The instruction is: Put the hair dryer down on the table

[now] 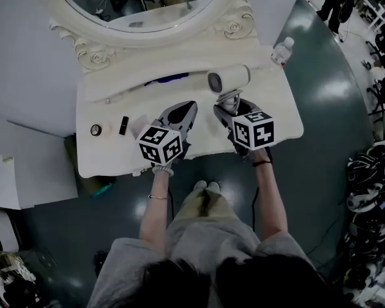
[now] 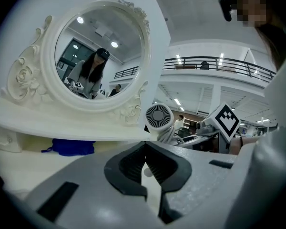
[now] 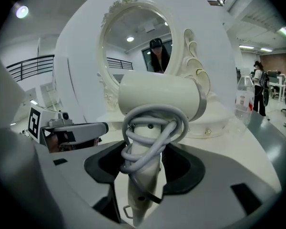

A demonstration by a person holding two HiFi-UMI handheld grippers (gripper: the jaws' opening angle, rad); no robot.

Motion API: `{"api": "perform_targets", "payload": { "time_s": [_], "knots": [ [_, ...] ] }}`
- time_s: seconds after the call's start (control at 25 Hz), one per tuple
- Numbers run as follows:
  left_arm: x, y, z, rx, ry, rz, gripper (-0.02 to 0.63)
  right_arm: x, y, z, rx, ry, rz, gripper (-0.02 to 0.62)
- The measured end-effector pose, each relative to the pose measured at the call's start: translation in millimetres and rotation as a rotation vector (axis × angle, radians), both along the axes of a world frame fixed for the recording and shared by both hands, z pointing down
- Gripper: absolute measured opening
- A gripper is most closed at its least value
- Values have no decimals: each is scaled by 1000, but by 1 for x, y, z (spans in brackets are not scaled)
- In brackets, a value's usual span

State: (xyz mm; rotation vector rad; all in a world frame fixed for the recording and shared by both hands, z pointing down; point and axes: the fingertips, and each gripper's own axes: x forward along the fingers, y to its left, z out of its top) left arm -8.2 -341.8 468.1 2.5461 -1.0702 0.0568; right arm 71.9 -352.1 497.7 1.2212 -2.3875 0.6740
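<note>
A white hair dryer [image 1: 228, 80] stands upright over the right part of the white dressing table [image 1: 115, 153], its barrel lying across the top. A grey cord is wound round its handle. My right gripper [image 1: 230, 108] is shut on that handle; in the right gripper view the hair dryer [image 3: 157, 99] fills the middle, with the right gripper [image 3: 144, 163] pressing both pads on the cord-wrapped handle. My left gripper [image 1: 183, 111] hovers just left of it, shut on nothing. In the left gripper view the hair dryer [image 2: 158, 117] shows its round rear grille beyond the left gripper [image 2: 145, 168].
An ornate oval mirror [image 1: 141, 18] stands at the table's back. A water bottle [image 1: 282, 51] is at the back right corner. A blue item [image 1: 167, 79] lies near the mirror's base. A small round jar [image 1: 96, 130] and a black stick [image 1: 124, 125] lie at the left.
</note>
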Motion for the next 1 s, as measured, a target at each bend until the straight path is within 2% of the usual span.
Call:
{"api": "perform_targets", "payload": {
  "time_s": [0.68,1.0],
  "knots": [
    [-2,-9,48,-107,-7,-5,5,-12,-8,49,-132,70,-106,239],
    [-6,-6,57,-127,6,-20,5,-17,-7,67,-191,199,-192,238]
  ]
}}
